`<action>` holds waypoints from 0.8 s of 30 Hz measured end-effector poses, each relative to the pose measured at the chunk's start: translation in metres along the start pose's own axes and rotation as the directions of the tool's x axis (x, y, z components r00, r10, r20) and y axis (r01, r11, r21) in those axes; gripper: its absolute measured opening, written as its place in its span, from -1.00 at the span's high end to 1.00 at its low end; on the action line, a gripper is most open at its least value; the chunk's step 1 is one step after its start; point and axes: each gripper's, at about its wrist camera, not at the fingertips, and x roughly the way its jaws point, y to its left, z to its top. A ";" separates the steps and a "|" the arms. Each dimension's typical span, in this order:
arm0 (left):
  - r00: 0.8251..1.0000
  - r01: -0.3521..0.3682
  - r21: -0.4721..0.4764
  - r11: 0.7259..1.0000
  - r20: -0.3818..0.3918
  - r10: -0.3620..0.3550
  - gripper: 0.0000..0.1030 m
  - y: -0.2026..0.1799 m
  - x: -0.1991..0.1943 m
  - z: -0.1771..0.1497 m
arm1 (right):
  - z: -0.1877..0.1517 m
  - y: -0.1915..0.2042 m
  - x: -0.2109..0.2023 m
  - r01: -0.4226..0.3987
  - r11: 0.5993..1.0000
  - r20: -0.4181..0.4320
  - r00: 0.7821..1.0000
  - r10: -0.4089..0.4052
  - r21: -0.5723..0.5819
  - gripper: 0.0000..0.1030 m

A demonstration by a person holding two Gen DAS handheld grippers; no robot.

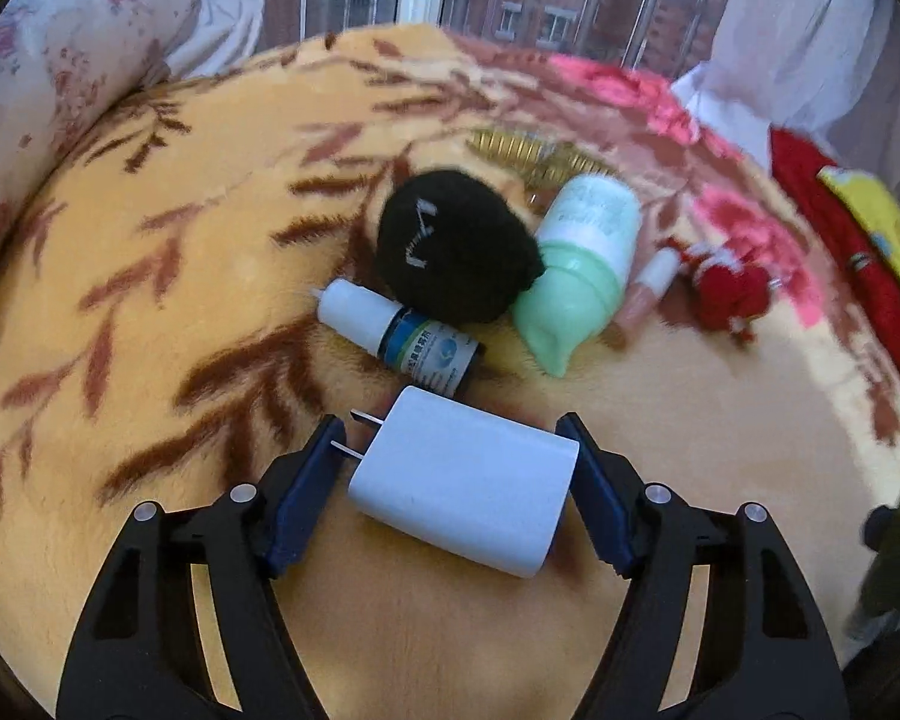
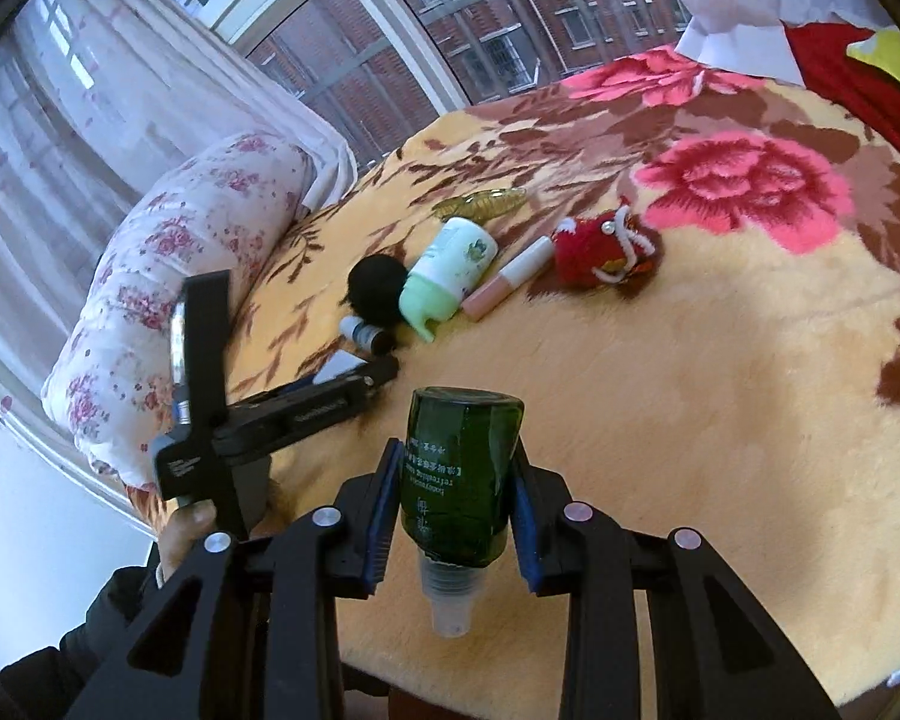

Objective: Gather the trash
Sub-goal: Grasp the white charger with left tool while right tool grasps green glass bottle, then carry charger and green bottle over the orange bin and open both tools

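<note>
My left gripper [image 1: 453, 441] is open around a white wall charger [image 1: 465, 483] lying on the floral blanket [image 1: 150, 312]; its fingers stand on either side, with the right one close to touching. Beyond it lie a small dropper bottle [image 1: 399, 339], a black pompom [image 1: 453, 246], a light green bottle [image 1: 585, 258], a pink tube [image 1: 648, 285] and a red knitted toy [image 1: 729, 291]. My right gripper [image 2: 456, 477] is shut on a dark green bottle [image 2: 459, 474], held cap toward the camera above the blanket. The left gripper's body [image 2: 306, 408] shows in the right wrist view.
A gold comb [image 1: 534, 153] lies behind the green bottle. A floral pillow [image 2: 186, 276] lies at the bed's left edge by the window. Red and yellow cloth [image 1: 858, 228] lies at the right. The blanket's near right part [image 2: 720, 390] is bare.
</note>
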 end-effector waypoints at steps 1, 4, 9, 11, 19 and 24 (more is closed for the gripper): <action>1.000 0.007 -0.001 1.000 0.028 -0.007 -0.36 0.000 -0.012 -0.005 | -0.002 0.002 -0.001 0.002 1.000 0.001 1.000 -0.002 -0.003 0.36; 0.997 0.026 0.013 1.000 0.073 -0.027 -0.36 -0.001 -0.037 -0.018 | -0.009 0.009 -0.008 0.004 1.000 0.005 1.000 -0.004 -0.017 0.36; 0.987 0.019 0.090 0.996 0.156 -0.033 -0.36 -0.011 -0.096 -0.058 | -0.023 0.024 -0.027 0.003 0.998 0.028 1.000 -0.002 -0.060 0.36; 0.984 0.021 0.105 0.994 0.176 -0.040 -0.37 -0.013 -0.115 -0.072 | -0.032 0.031 -0.037 0.004 0.997 0.034 0.999 -0.001 -0.078 0.36; 0.983 0.008 0.145 0.989 0.180 -0.035 -0.37 -0.015 -0.160 -0.145 | -0.080 0.050 -0.067 0.026 0.989 0.030 0.999 -0.022 -0.147 0.36; 0.990 0.014 0.182 0.983 0.136 -0.040 -0.37 -0.021 -0.162 -0.193 | -0.129 0.055 -0.064 0.029 0.984 -0.033 0.999 -0.036 -0.174 0.36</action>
